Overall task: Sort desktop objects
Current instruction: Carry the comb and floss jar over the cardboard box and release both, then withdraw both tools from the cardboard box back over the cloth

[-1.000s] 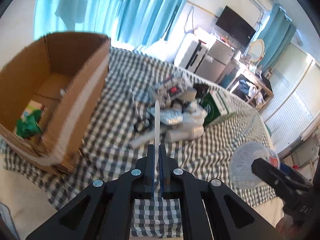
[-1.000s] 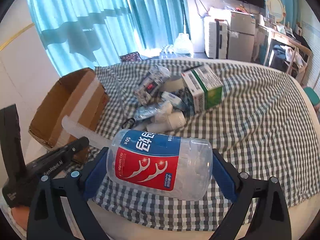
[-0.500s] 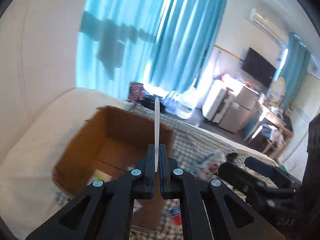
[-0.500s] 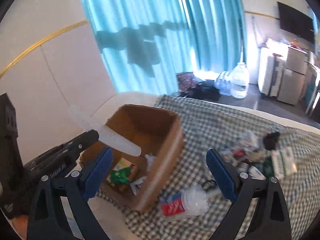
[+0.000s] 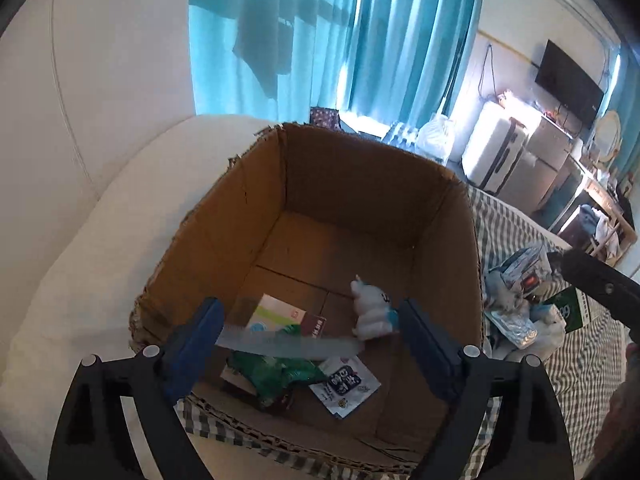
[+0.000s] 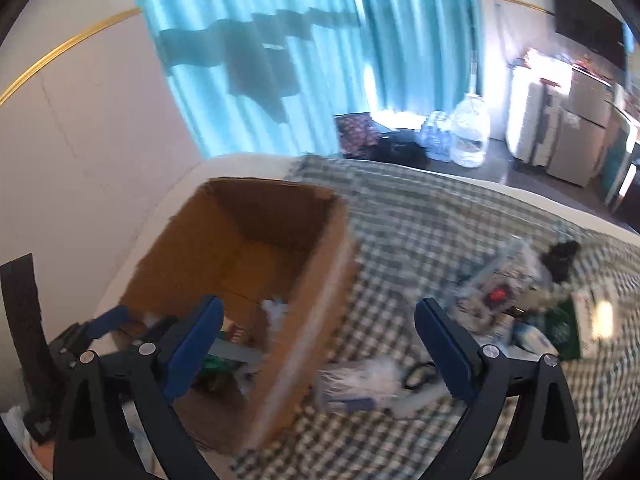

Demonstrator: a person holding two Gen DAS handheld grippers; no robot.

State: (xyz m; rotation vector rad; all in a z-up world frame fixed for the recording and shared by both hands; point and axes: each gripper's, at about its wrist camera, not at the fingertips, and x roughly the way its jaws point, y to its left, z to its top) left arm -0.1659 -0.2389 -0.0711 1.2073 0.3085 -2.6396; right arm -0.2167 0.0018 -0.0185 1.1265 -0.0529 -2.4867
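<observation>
Our left tongs (image 5: 308,340) opening over cardboard box (image 5: 440,216), comb (image 5: 288,345) loose between blue pads, blurred. Our right tongs (image 6: 318,346) wide, empty, beside box; floss jar (image 6: 360,384) on checked cloth.

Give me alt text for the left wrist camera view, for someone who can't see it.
The left gripper, its jaws opening, hangs over an open cardboard box as a pale comb drops between them. Inside lie a white toy figure, green packet and small sachet.
</observation>
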